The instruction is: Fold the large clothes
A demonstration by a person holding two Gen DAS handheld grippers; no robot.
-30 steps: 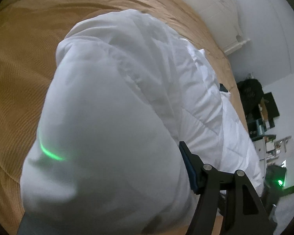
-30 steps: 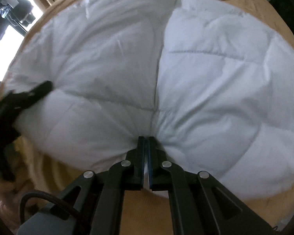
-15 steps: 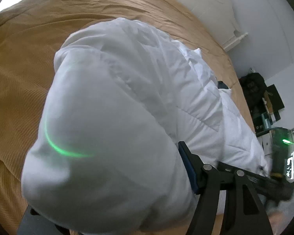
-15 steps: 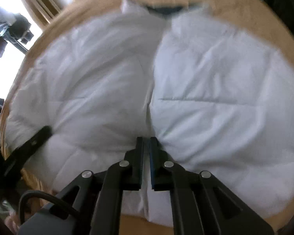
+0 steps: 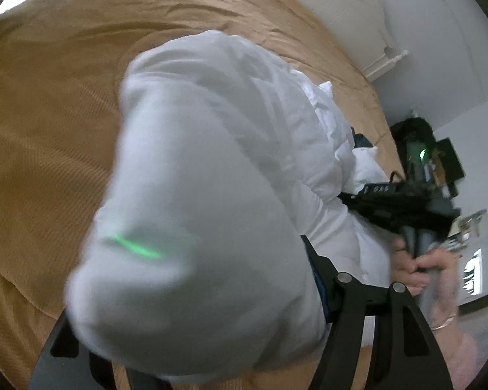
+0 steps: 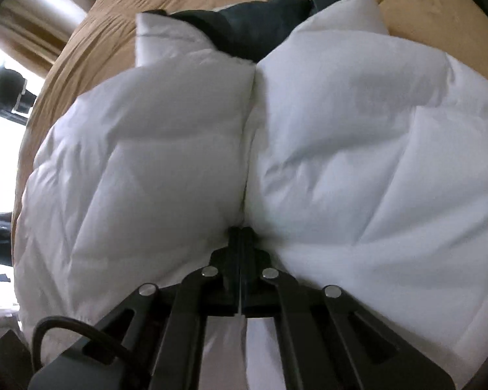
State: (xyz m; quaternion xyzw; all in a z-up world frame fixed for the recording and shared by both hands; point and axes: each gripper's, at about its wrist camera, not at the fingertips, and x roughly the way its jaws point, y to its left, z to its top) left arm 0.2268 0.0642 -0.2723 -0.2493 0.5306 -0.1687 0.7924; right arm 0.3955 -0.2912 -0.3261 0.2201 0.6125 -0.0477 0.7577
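Right gripper (image 6: 240, 232), clamped on the white quilted puffer jacket's (image 6: 358, 149) hem, has dragged it along; left gripper (image 5: 192, 295) grips a bulky sleeve; fold under way.

Right tongs (image 6: 240, 237): matte black linkage arms are showing four round silver rivets; a black cable is looping at lower left of the frame. Left tongs (image 5: 192, 292): black finger carrying a blue pad, two silver rivets. Hand (image 5: 416, 266) at right is wearing a thin bracelet.
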